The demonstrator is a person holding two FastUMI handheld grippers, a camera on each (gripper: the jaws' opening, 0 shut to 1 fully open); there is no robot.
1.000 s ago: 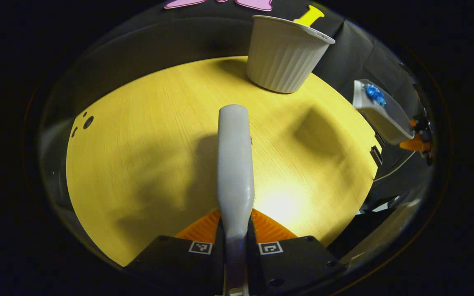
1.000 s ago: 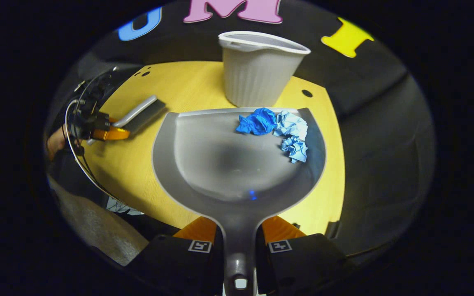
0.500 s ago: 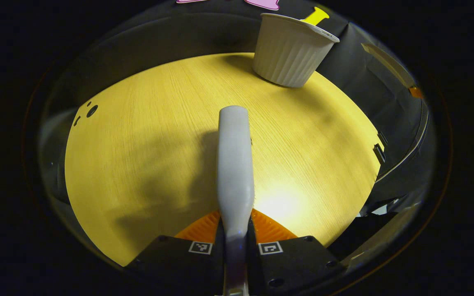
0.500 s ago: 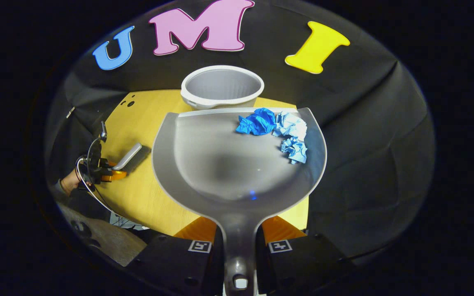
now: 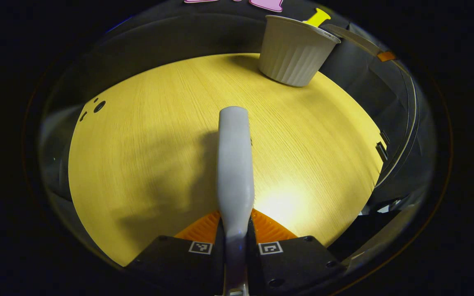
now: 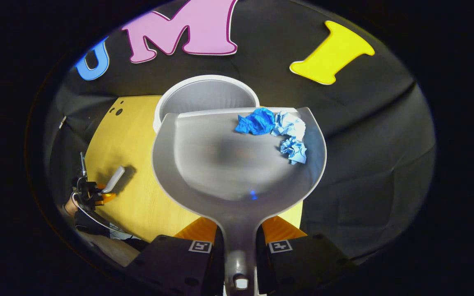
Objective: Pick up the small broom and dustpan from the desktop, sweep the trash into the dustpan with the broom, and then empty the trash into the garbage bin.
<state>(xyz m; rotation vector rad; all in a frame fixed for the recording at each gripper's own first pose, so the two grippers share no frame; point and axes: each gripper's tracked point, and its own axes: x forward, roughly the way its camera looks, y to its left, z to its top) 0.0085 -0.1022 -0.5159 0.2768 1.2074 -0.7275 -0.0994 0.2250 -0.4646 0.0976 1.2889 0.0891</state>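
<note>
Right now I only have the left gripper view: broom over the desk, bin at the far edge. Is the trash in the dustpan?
Observer: Yes. In the right gripper view, crumpled blue paper lies in the dustpan, near its front lip.
Operator: Where is the pan relative to the bin?
Observer: Its front lip overlaps the near rim of the garbage bin; the bin's open mouth shows just beyond it.
Operator: Is the grip okay?
Observer: The right gripper is shut on the dustpan's handle, a finger on each side.
</note>
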